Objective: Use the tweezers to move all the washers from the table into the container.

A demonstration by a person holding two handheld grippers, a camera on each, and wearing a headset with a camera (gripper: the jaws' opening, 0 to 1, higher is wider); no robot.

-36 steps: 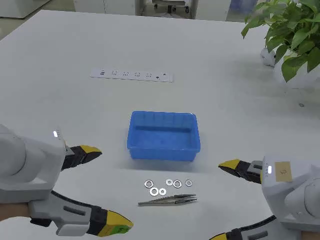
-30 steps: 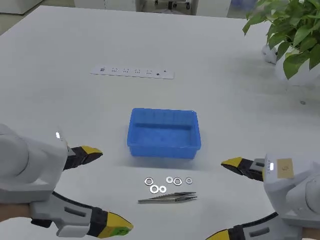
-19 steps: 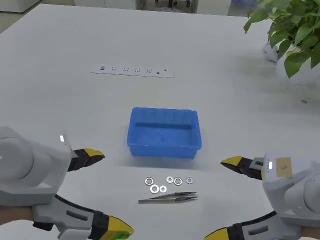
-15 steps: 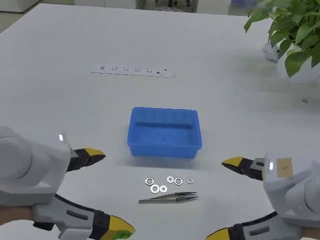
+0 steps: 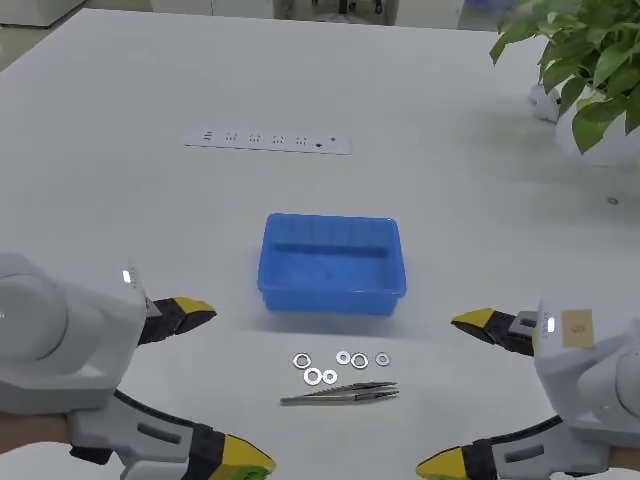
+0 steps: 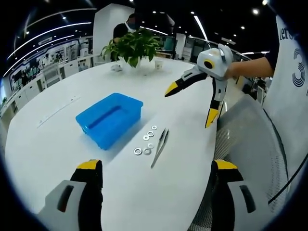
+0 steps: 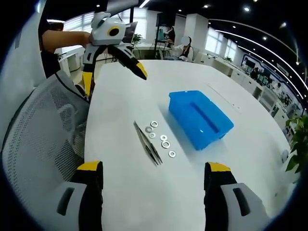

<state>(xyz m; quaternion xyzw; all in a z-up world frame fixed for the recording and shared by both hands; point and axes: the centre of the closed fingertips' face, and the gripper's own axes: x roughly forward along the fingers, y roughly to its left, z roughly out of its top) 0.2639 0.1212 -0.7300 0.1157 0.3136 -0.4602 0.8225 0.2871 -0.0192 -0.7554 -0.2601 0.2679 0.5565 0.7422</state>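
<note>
A blue container (image 5: pixel 333 262) stands mid-table. In front of it lie several small metal washers (image 5: pixel 343 358) in a loose row, and just nearer me the steel tweezers (image 5: pixel 340 395) lie flat. My left gripper (image 5: pixel 228 388) hovers to the left of them, open and holding nothing. To the right my right gripper (image 5: pixel 450 392) is likewise open with nothing in it. In the left gripper view the container (image 6: pixel 109 118), washers (image 6: pixel 147 142) and tweezers (image 6: pixel 160 147) lie ahead, with the right gripper (image 6: pixel 207 72) beyond. The right gripper view has the container (image 7: pixel 199 118), washers (image 7: pixel 161 139), tweezers (image 7: pixel 148 143) and the left gripper (image 7: pixel 113 43).
A white power strip (image 5: pixel 268 140) lies on the table behind the container. A leafy potted plant (image 5: pixel 580 60) stands at the far right corner. A grey mesh chair (image 6: pixel 240 130) sits at the table's near edge.
The head camera has shifted a little. Both grippers stay open on either side of the washers, and nothing on the table has moved.
</note>
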